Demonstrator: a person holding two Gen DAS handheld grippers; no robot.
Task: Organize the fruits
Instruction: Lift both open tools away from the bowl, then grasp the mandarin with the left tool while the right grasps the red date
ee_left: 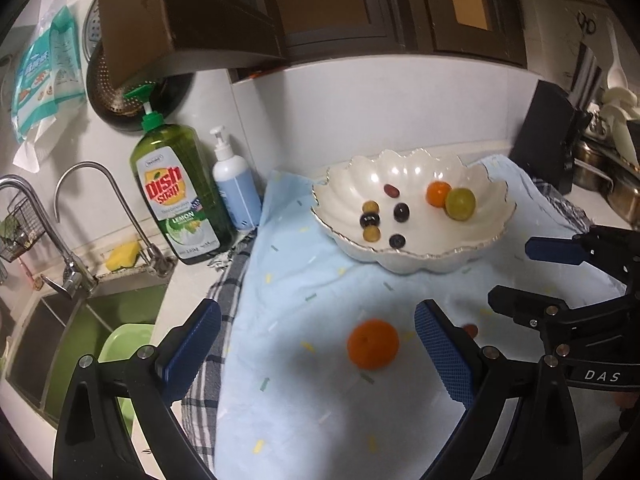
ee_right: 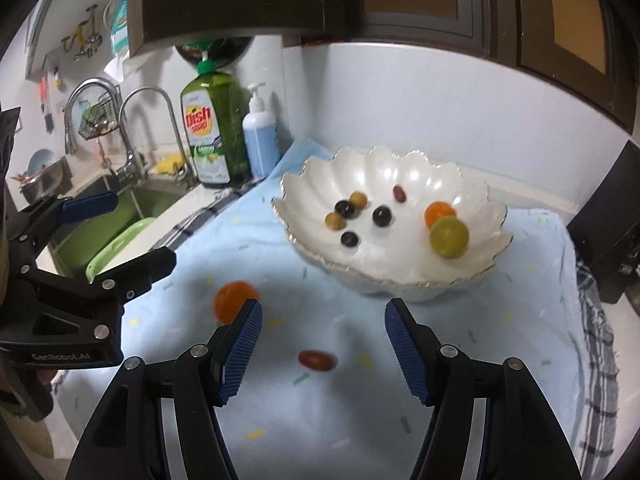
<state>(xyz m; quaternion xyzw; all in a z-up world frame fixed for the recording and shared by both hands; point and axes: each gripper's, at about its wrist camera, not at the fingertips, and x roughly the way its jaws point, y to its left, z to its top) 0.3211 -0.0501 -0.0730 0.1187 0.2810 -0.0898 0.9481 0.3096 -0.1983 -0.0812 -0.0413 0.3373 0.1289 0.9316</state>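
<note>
A kitchen counter is sitting under dark cabinets, and a pale blue cloth [ee_left: 320, 360] is lying across it beside the sink [ee_left: 80, 328]. Against the white backsplash, a green dish soap bottle [ee_left: 176, 196] is standing next to a white-and-blue pump bottle [ee_left: 236, 188].

On the cloth, the scalloped white bowl [ee_right: 304, 184] is holding a small orange [ee_right: 439, 213] touching a big green grape [ee_right: 449, 237], plus several dark and yellowish grapes and a reddish one.

Two fruits are lying out on the cloth, apart from the bowl. The loose orange [ee_left: 373, 345] is sitting between the wide-apart fingers of the left gripper [ee_left: 320, 354], with nothing touching it. The red grape tomato [ee_right: 317, 360], or possibly an oblong grape, since it is blurred, is lying between the parted fingers of the right gripper [ee_right: 322, 350], and the pads are standing clear of it on both sides. Both grippers are tilting downward toward the cloth.
</note>
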